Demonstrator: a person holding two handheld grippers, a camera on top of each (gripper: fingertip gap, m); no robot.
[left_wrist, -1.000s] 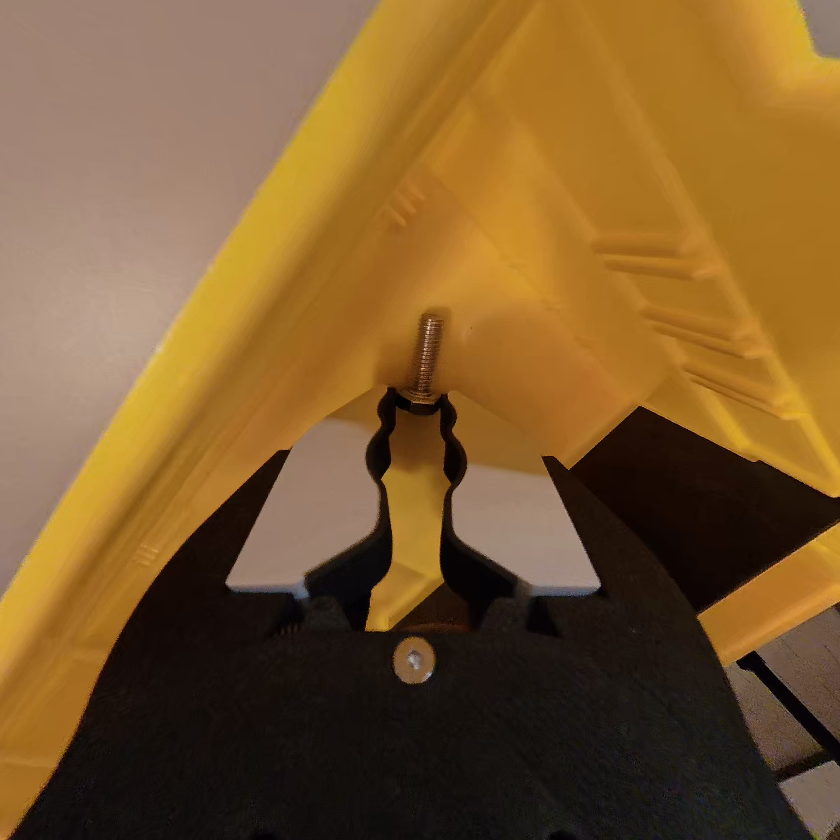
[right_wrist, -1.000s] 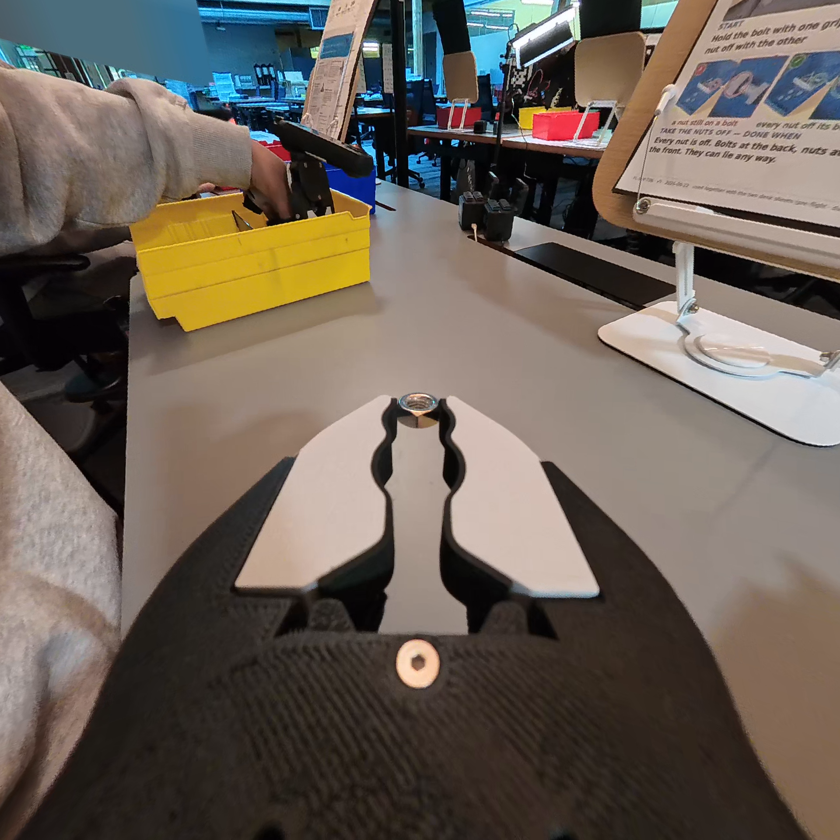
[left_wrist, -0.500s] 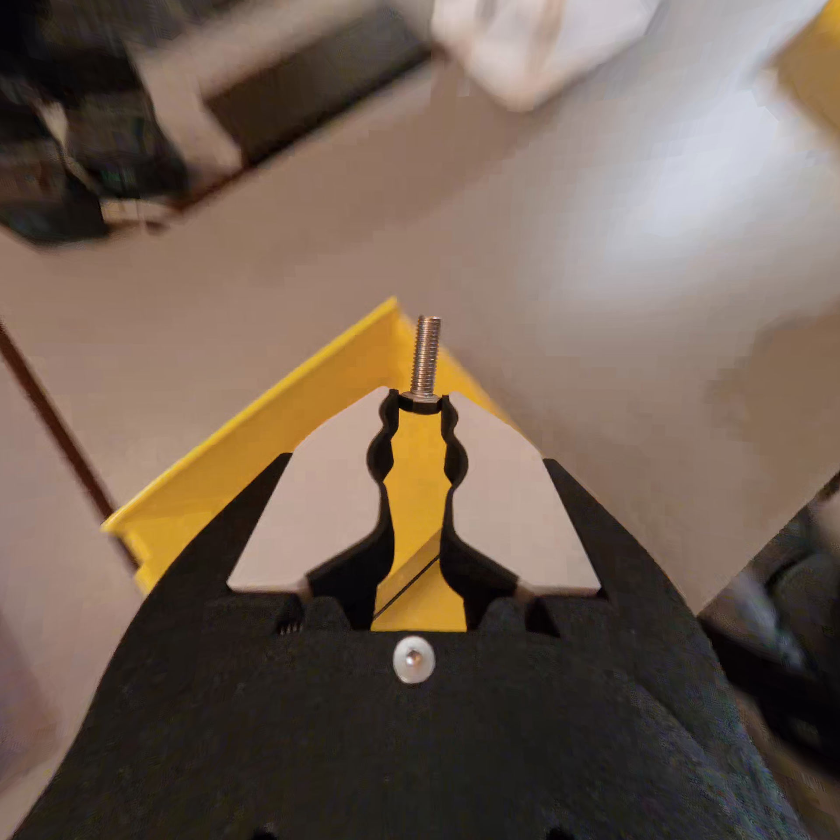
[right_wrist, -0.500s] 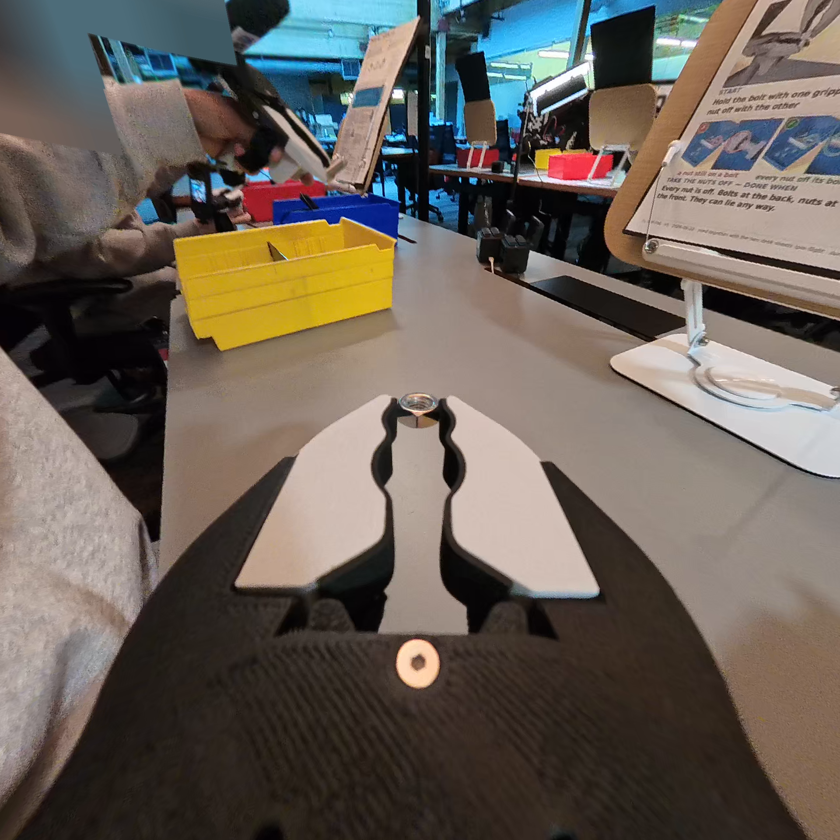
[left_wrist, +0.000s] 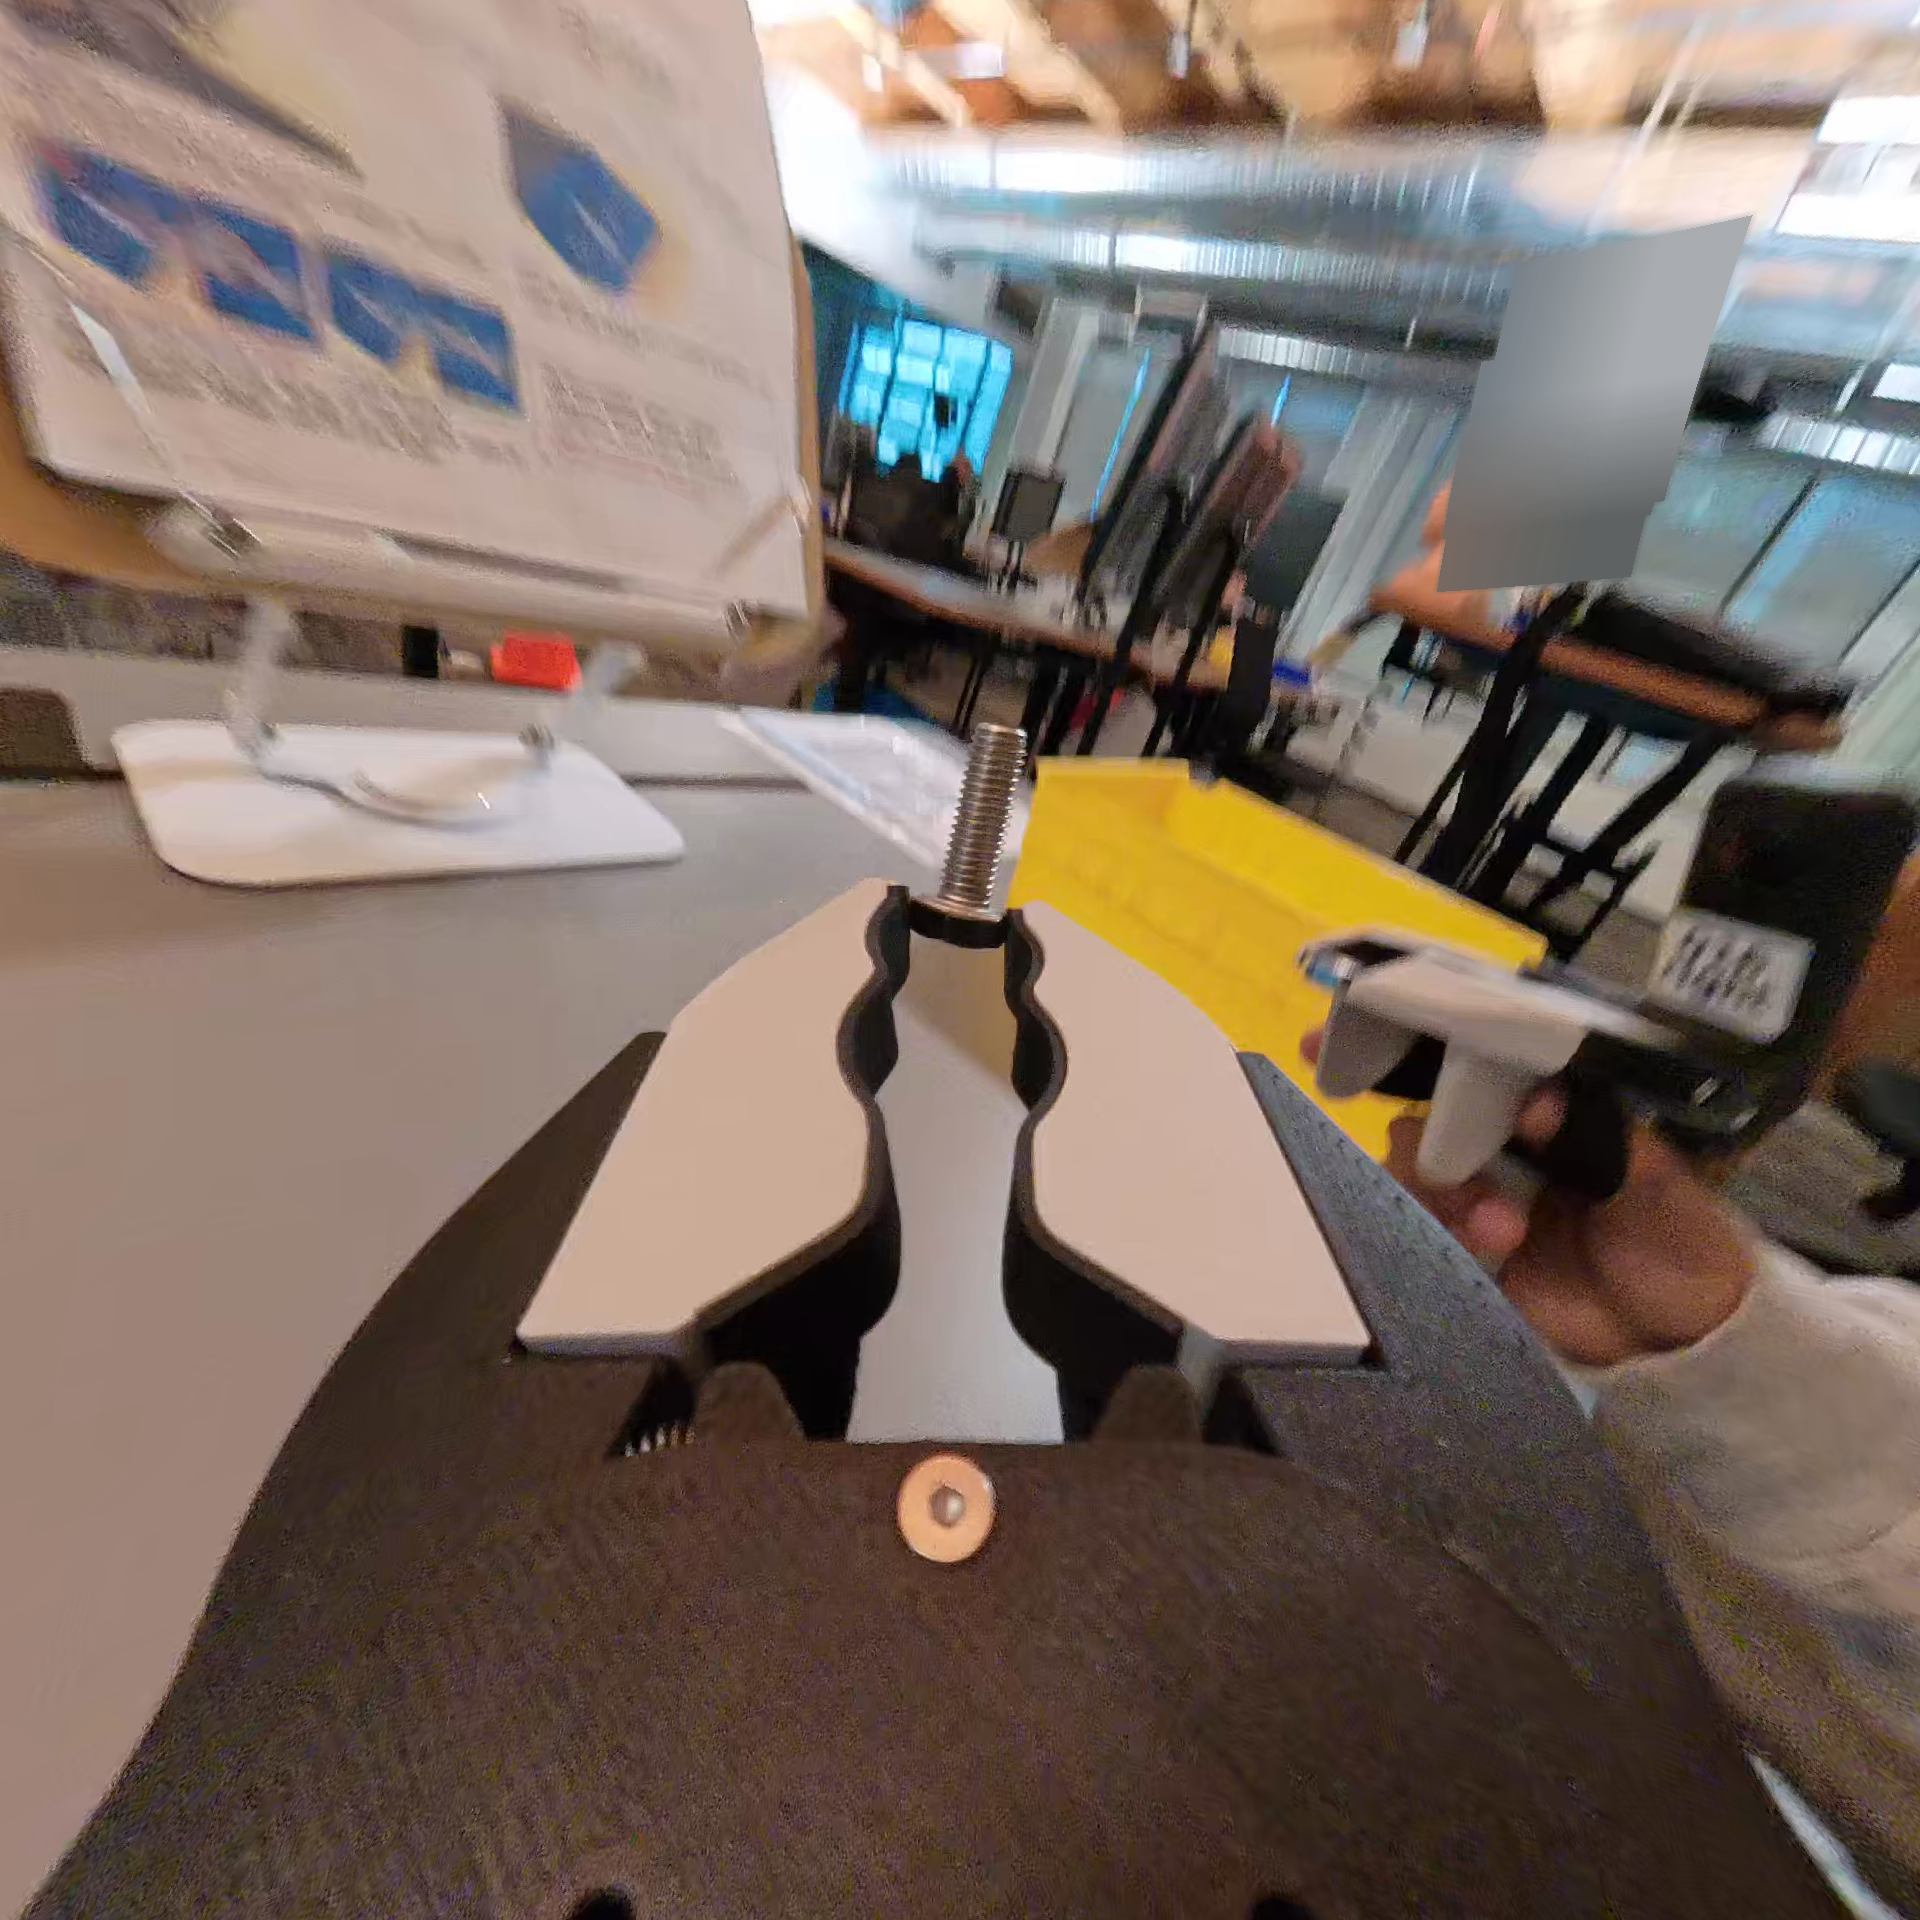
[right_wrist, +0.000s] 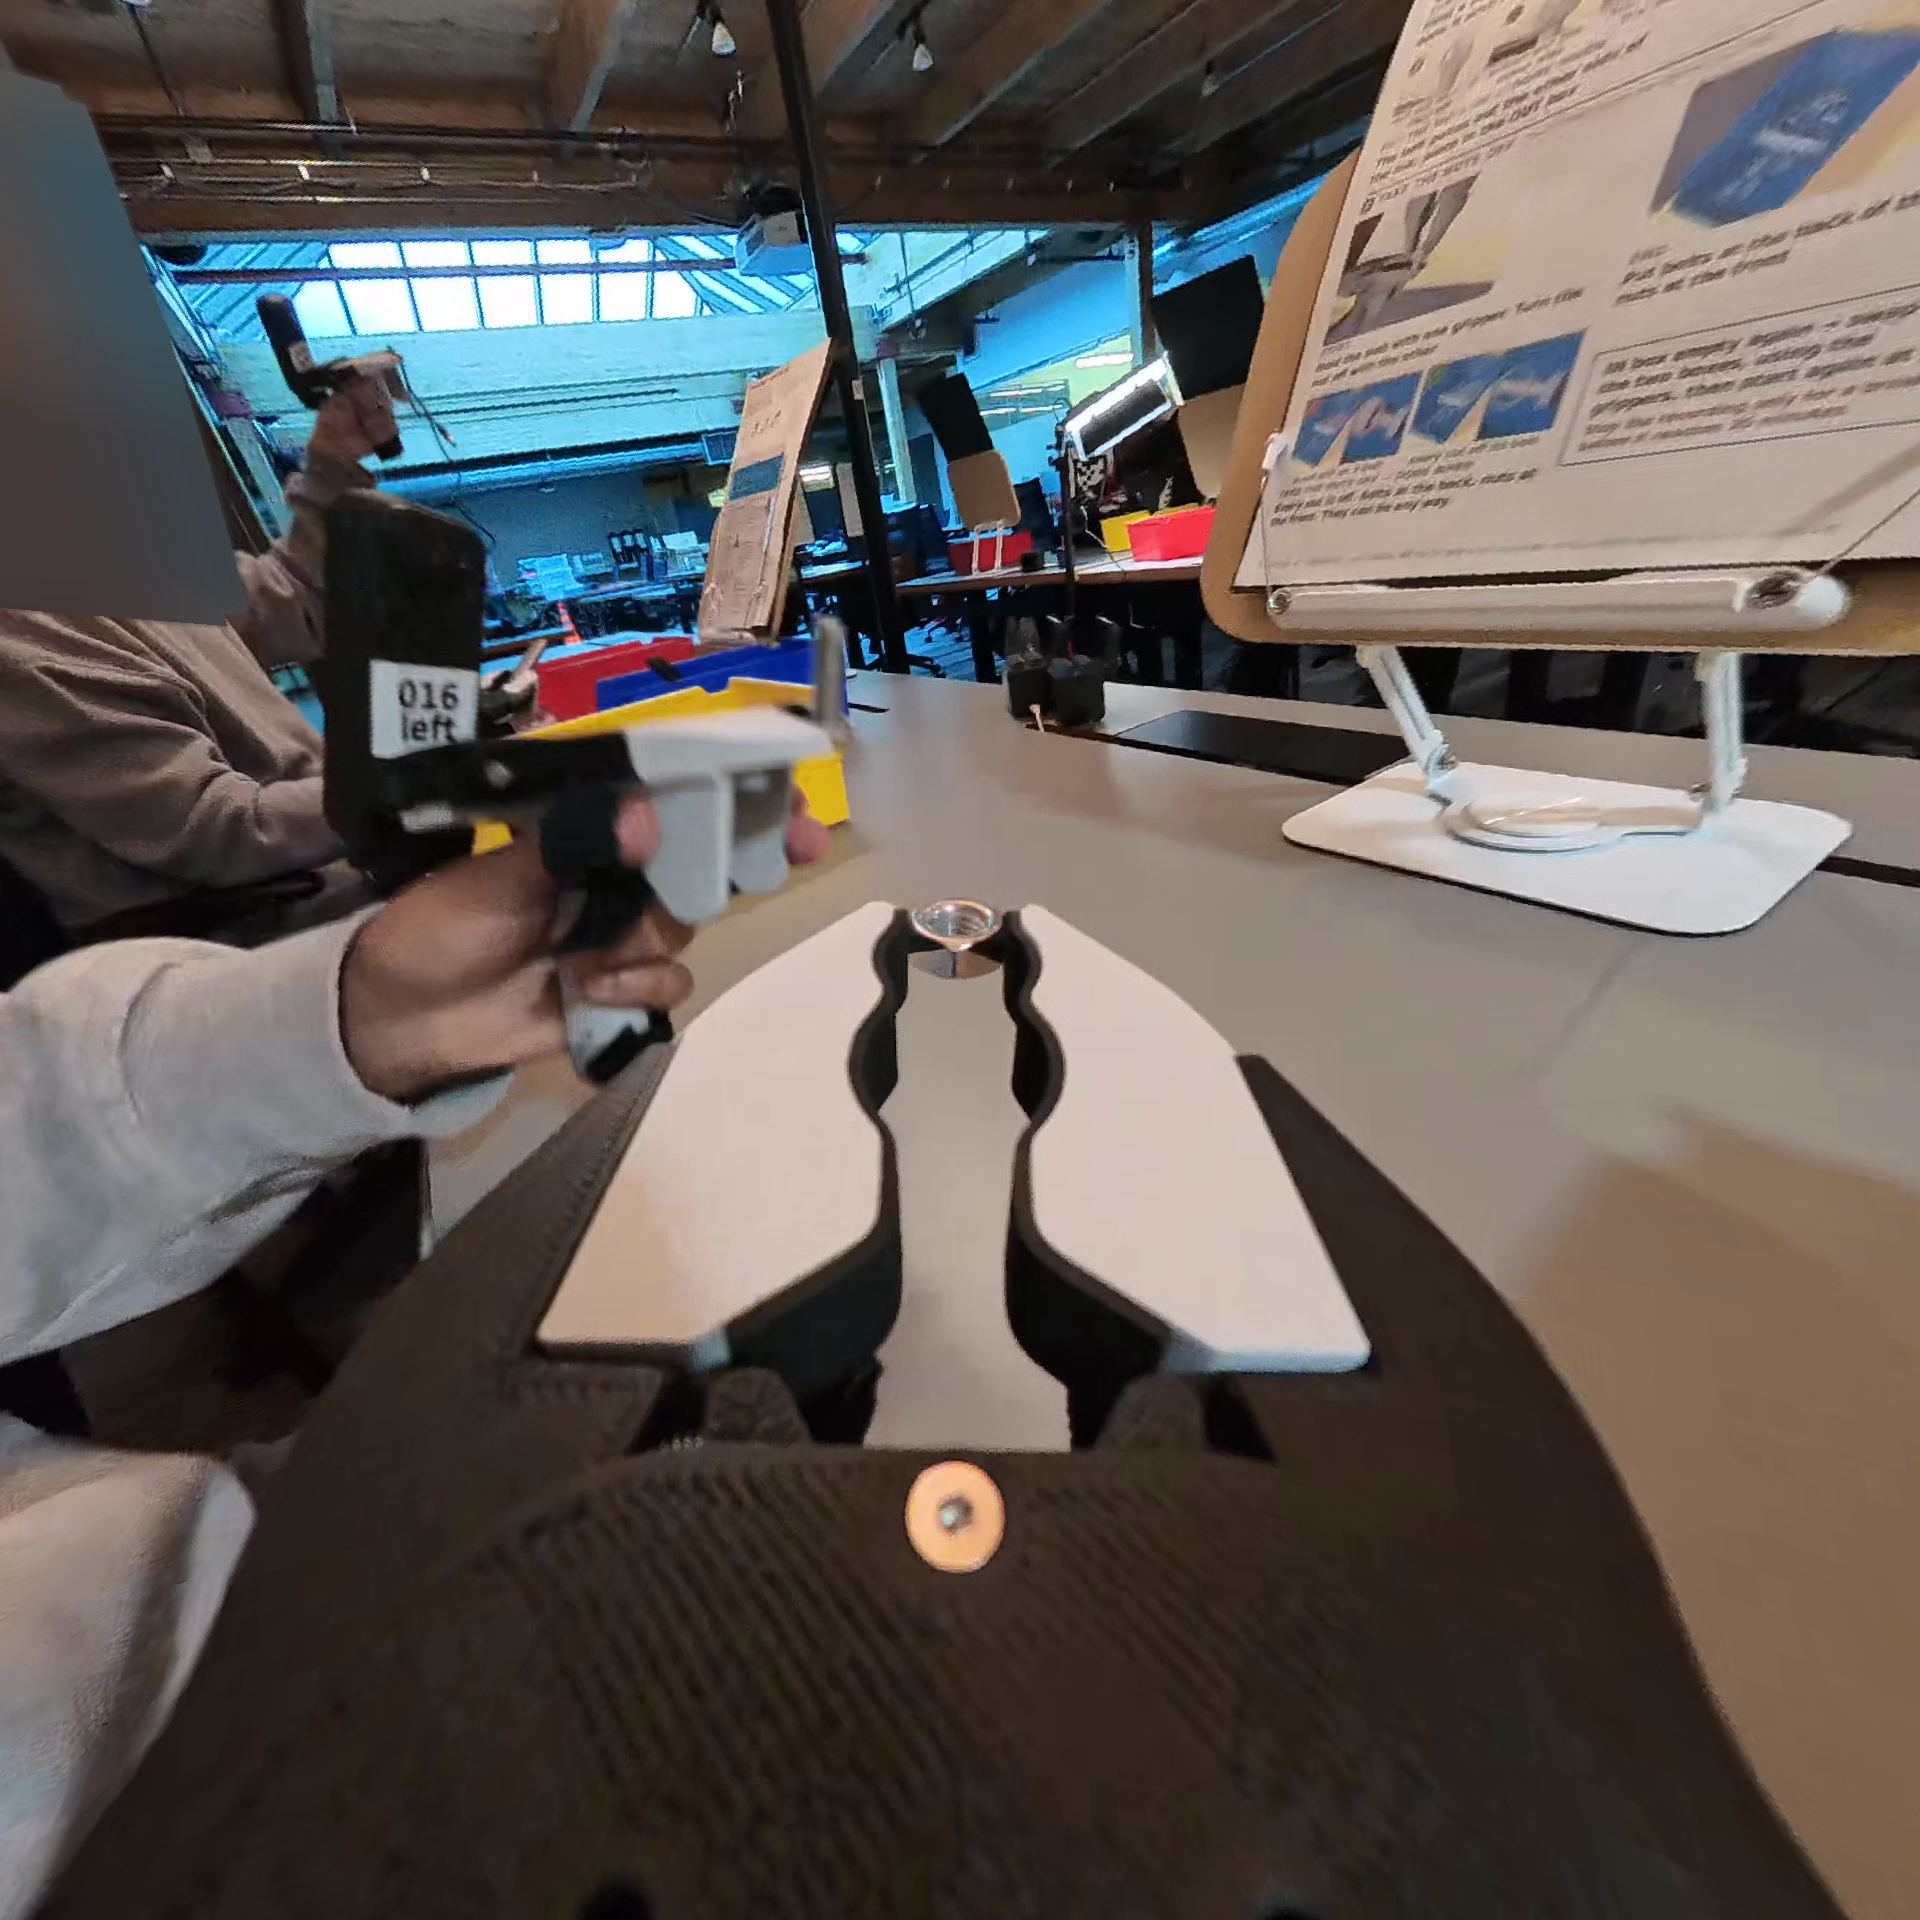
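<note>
My left gripper (left_wrist: 958, 920) is shut on the head of a steel bolt (left_wrist: 982, 810), whose threaded shank points up past the fingertips. It is held above the grey table (left_wrist: 312, 1039). My right gripper (right_wrist: 954, 930) is shut on a small steel nut (right_wrist: 954, 935), with the hole facing up. In the right wrist view the left gripper (right_wrist: 821, 727) is close by on the left, with the bolt (right_wrist: 828, 675) upright at its tip. In the left wrist view the right gripper (left_wrist: 1325, 961) is close on the right, held by a hand. The two grippers are apart.
A yellow bin (left_wrist: 1247, 894) stands on the table behind the grippers; it also shows in the right wrist view (right_wrist: 821, 795). Blue (right_wrist: 717, 665) and red (right_wrist: 603, 665) bins lie beyond it. A white stand (right_wrist: 1558, 842) with an instruction sheet stands at the right. Some 12 cm of space lies between my two pairs of fingers.
My left gripper has lifted the bolt out of the yellow bin and swung across to beside the right gripper. My right gripper has kept hold of the nut and tilted up a little.
</note>
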